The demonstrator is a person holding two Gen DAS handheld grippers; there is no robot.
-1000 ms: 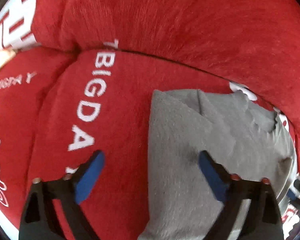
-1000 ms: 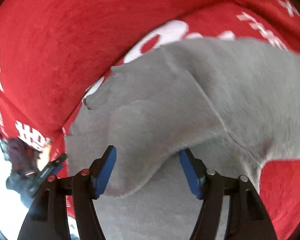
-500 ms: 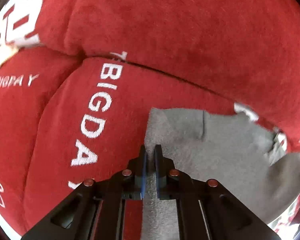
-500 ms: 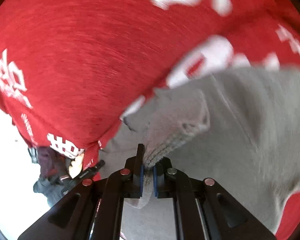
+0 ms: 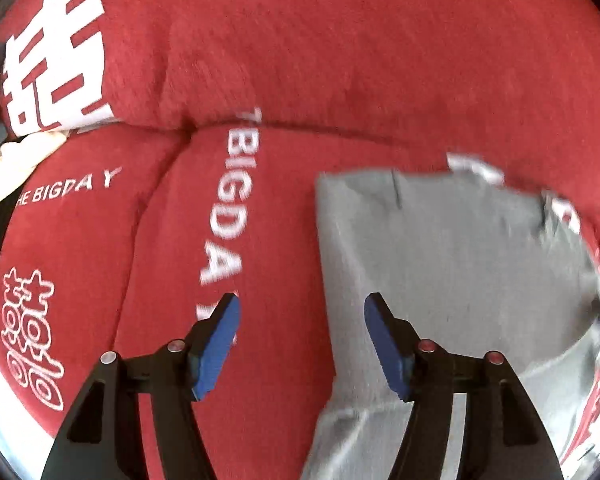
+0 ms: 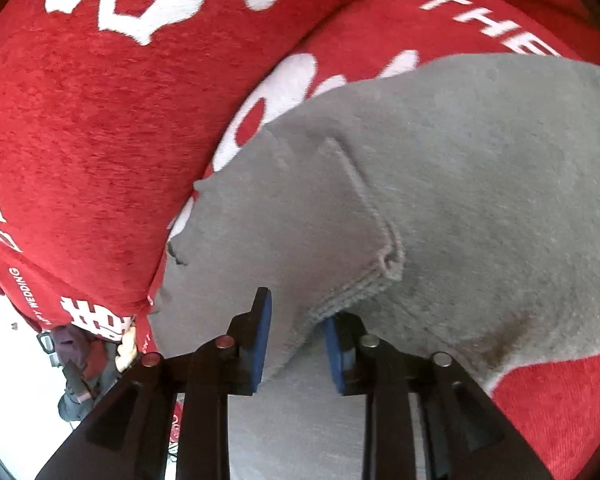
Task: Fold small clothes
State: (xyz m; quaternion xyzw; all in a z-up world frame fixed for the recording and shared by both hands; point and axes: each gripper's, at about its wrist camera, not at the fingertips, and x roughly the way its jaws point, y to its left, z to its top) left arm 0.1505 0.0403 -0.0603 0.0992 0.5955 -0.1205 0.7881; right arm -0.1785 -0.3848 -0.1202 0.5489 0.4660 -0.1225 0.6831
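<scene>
Where both views fill with fabric, the largest item is a red plush sofa cover with white printed lettering and characters (image 5: 340, 60), spread over a back cushion and seat cushions; "BIGDAY" reads along one seat cushion in the left wrist view, "THE" near the top edge in the right wrist view (image 6: 80, 140).

Next, a small grey knit garment (image 5: 440, 260) lies on the seat cushion, against the seam below the back cushion. Its left edge runs straight; one layer is folded over another, the folded corner showing a ribbed hem in the right wrist view (image 6: 440, 180).

Left gripper, black with blue pads (image 5: 300, 344): jaws spread wide, straddling the garment's left edge, one pad over red fabric, the other over grey, gripping nothing.

Right gripper, same make (image 6: 296, 344): jaws parted, a fold of the grey garment lying between the pads, not pinched.
</scene>
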